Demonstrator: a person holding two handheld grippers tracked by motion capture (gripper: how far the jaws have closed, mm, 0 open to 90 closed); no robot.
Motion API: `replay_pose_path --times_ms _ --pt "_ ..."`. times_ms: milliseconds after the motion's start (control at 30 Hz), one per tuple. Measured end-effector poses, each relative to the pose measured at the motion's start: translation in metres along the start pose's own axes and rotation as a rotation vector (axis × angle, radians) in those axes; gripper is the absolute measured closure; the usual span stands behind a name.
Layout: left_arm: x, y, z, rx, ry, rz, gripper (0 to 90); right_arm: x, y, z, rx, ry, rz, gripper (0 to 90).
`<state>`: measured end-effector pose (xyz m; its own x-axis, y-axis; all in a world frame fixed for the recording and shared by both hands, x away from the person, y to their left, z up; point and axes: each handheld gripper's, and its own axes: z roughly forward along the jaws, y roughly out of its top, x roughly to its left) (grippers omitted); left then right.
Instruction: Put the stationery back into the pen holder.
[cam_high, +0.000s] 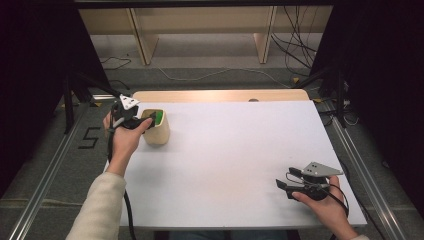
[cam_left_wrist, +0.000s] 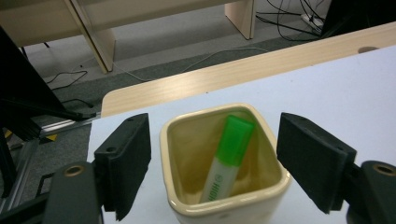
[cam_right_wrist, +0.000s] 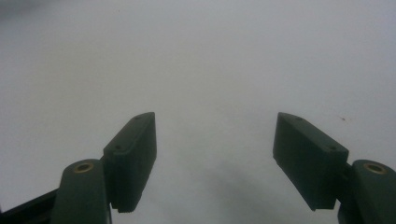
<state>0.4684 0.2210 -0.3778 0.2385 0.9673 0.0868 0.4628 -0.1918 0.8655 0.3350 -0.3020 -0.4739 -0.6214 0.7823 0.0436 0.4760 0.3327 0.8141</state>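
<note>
While you hold a black two-jaw gripper in each hand, both of them are wide open and neither one has hold of anything. Your left gripper (cam_high: 150, 120) is up at the far left part of the big white flat table (cam_high: 235, 165). In the left gripper view, its jaws stand one on each side of the cream square pot with rounded corners (cam_left_wrist: 224, 163), and there is a gap between each jaw and the pot's wall, so they are not touching it. Inside the pot a green highlighter pen with a white body (cam_left_wrist: 228, 156) leans tilted, with its bright green cap up against the far wall. From the high view you can see the pot (cam_high: 159, 131) sits on the table near the left edge, just beside your left hand (cam_high: 122, 137).

Your right gripper (cam_high: 282, 187) is low over the near right part of the table, well apart from the pot. In the right gripper view, its jaws (cam_right_wrist: 215, 158) are spread far apart with the bare white table top (cam_right_wrist: 196, 60) between them. Your right hand (cam_high: 325, 200) holds it from behind.

Past the far side of the table there is a strip of light wood (cam_high: 220, 95), then a grey floor with cables (cam_high: 300, 50) and pale wooden furniture legs (cam_high: 142, 40)
</note>
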Motion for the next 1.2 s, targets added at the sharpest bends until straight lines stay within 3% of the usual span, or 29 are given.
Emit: replay_pose_path --times_ms 267,900,1200 --pt "-0.006 -0.003 -0.011 0.024 -0.056 0.003 24.7 0.001 0.0 0.0 -0.006 0.001 0.001 30.8" --pt "-0.03 -0.016 -0.024 0.037 -0.139 0.087 24.7 0.001 0.0 0.0 -0.007 -0.001 0.0 30.8" --pt "-0.046 -0.024 -0.025 0.044 -0.197 0.123 24.7 0.001 0.0 -0.001 -0.007 0.001 -0.006 30.7"
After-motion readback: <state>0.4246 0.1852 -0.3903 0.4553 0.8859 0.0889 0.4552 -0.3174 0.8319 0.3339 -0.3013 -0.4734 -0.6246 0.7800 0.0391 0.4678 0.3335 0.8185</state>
